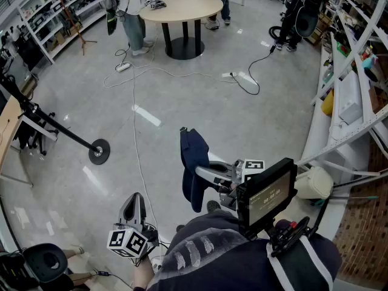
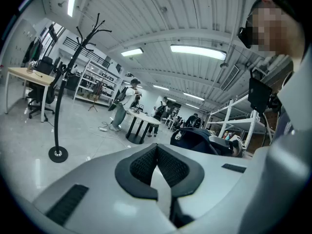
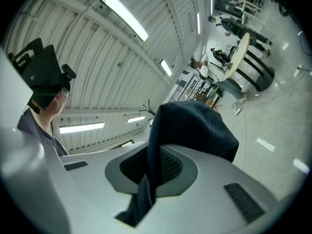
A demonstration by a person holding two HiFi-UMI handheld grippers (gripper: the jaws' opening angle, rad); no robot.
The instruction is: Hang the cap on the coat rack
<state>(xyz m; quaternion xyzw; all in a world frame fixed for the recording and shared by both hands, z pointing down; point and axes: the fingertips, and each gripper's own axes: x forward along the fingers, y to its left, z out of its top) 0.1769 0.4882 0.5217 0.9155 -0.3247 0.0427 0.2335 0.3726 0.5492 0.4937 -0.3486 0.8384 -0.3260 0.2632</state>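
No word, number or brand can be read anywhere. In the head view, a small dark screen (image 1: pixel 270 194) at lower right shows a faint row of pale characters, too blurred to make out. The marker cube (image 1: pixel 128 242) at lower left and the second cube (image 1: pixel 250 167) right of centre carry only black-and-white square patterns, no letters.

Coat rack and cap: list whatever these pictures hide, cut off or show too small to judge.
Coat rack, head view: the picture's left edge cuts off its top hooks.
Coat rack, right gripper view: only tiny hook tips show; the cap hides the rest.
Cap, right gripper view: the right gripper is shut on its cloth, but the folds hide which part it pinches.
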